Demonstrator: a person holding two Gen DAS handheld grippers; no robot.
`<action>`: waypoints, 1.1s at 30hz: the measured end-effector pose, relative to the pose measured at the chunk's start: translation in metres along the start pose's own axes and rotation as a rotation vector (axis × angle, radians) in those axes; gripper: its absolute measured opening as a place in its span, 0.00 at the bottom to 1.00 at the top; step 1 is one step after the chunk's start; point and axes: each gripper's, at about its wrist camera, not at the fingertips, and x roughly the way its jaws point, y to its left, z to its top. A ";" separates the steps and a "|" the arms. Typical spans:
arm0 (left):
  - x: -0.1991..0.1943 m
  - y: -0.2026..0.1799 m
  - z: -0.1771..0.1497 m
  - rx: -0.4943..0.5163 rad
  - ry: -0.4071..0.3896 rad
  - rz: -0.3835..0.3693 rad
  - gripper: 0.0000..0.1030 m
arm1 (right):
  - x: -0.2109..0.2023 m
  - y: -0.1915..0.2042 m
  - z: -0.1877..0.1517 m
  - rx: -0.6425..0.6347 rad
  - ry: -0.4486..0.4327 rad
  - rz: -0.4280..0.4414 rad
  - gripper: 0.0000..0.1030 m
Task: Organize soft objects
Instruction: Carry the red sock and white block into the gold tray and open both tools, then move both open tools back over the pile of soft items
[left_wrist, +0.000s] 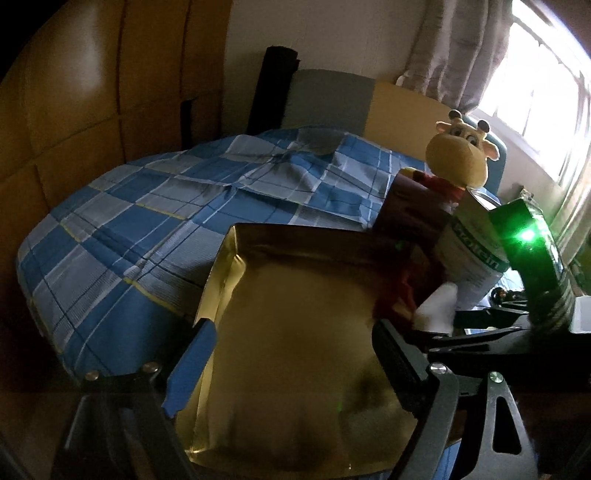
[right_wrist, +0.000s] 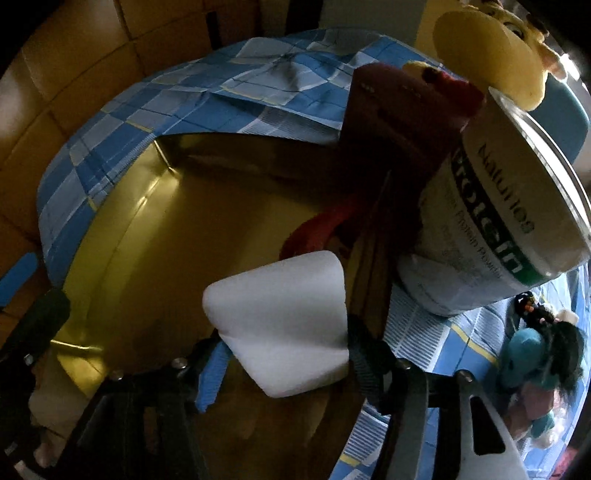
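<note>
Left gripper (left_wrist: 291, 350): its two fingers are sitting wide apart on either side of a gold box (left_wrist: 295, 332), one blue-padded, one black.
Gold box: it is lying open on the bed, its shiny inside facing the camera.
Right gripper (left_wrist: 448, 314): it is reaching in from the right, holding a white block (left_wrist: 437, 304) over the box's right edge.
Giraffe plush (left_wrist: 460, 155): it is sitting above a white canister (left_wrist: 476, 251).
Bedsheet (left_wrist: 166, 206): blue checked cloth is covering the bed.
</note>
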 end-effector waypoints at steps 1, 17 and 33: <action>-0.001 0.000 -0.001 0.001 0.000 0.000 0.85 | -0.001 -0.002 -0.002 0.007 -0.003 -0.002 0.68; -0.009 -0.020 -0.009 0.058 0.003 -0.024 0.85 | -0.032 -0.021 -0.028 0.122 -0.181 0.060 0.79; -0.019 -0.074 -0.022 0.218 0.002 -0.088 0.85 | -0.098 -0.100 -0.078 0.265 -0.390 -0.026 0.79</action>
